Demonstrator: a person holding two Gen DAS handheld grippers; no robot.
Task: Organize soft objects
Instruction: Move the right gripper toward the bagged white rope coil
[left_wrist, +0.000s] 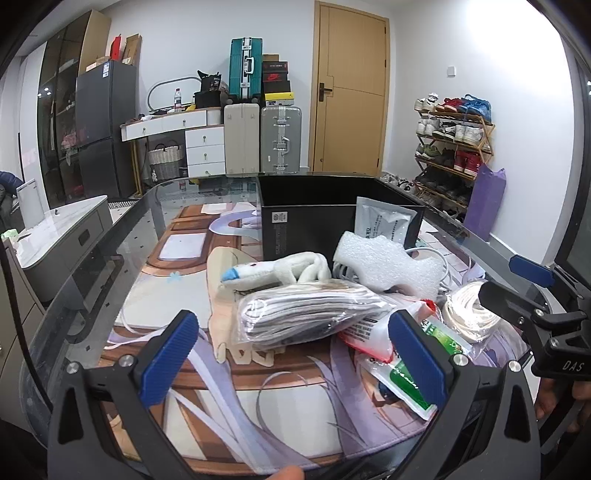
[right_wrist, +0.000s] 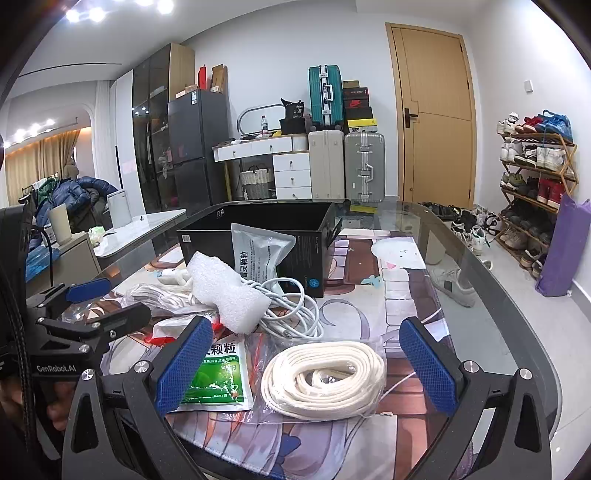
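nearest the cameras, over the printed mat (right_wrist: 402, 295) on the glass tabletop (right_wrist: 491, 280), both grippers hang with fingers spread wide and nothing between them. the left gripper (left_wrist: 295, 354) faces a clear bag of folded grey cloth (left_wrist: 306, 314); bare mat lies to its left, out to the tabletop's curved edge. the right gripper (right_wrist: 306, 365) frames a bagged coil of white rope (right_wrist: 325, 380), with open mat on its right up to the rim. just left of the rope lies a green-and-white sachet (right_wrist: 221, 376) printed "颗粒"; a red-and-white packet (left_wrist: 365, 332) lies beside it, its text too small to read. the left gripper's body reads "cenrobot.ai" in the right view, and the right gripper's reads "das" in the left view. farther in, a white plush toy (left_wrist: 277, 273) with a blue tip lies beside a white foam block (right_wrist: 225, 291), which rests on a coiled white cable (right_wrist: 295, 306). behind them an open black box (right_wrist: 273, 229) stands, a grey pouch (right_wrist: 262, 251) with chinese print leaning against its front wall. beyond the tabletop stand 3 suitcases (left_wrist: 258, 144) and a shoe rack (left_wrist: 454, 147).
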